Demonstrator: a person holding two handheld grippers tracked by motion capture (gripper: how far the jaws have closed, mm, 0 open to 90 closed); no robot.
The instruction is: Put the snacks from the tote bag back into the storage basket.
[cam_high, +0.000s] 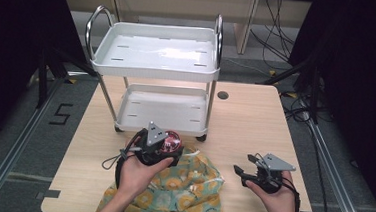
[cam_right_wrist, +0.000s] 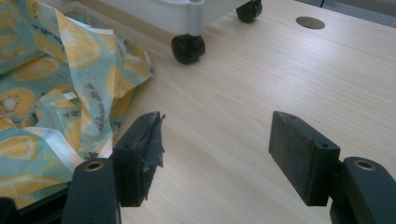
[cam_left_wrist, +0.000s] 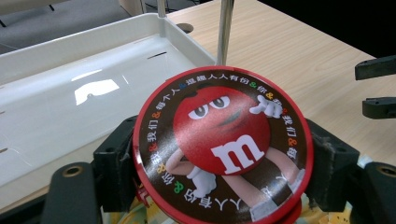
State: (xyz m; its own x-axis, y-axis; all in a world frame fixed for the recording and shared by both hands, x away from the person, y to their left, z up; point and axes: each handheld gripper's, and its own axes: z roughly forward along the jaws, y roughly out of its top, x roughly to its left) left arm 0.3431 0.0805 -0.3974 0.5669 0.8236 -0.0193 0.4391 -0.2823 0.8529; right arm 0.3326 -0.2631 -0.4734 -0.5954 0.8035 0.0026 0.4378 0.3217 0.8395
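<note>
- A round red tin with a cartoon candy figure on its lid is held by the left gripper, gripped across its width; one black jaw is pressed to each side of the rim.
- The tin is carried clear of the worktop, lid up and tilted slightly toward the camera in the left gripper view.
- The key relation: the white two-shelf cart lies directly beyond the tin, on the far side. In the left gripper view the lower shelf is seen just past the tin's far edge, a chrome post rising at its far right.
- So, as a judgement, a short push forward would be needed to bring the tin over the lower shelf; the post would have to be passed on its left.
- A lemon-printed fabric bag is spread on the near part of the worktop, under and to the right of the left hand.
- The right gripper is held low over bare wood to the right of the bag, its jaws spread wide with nothing between them.
- From the right gripper view the bag's crumpled edge is seen to the left of the jaws, and a cart castor farther off.
- The left hand is clearly the nearer to the cart; the right is well apart from the tin.
</note>
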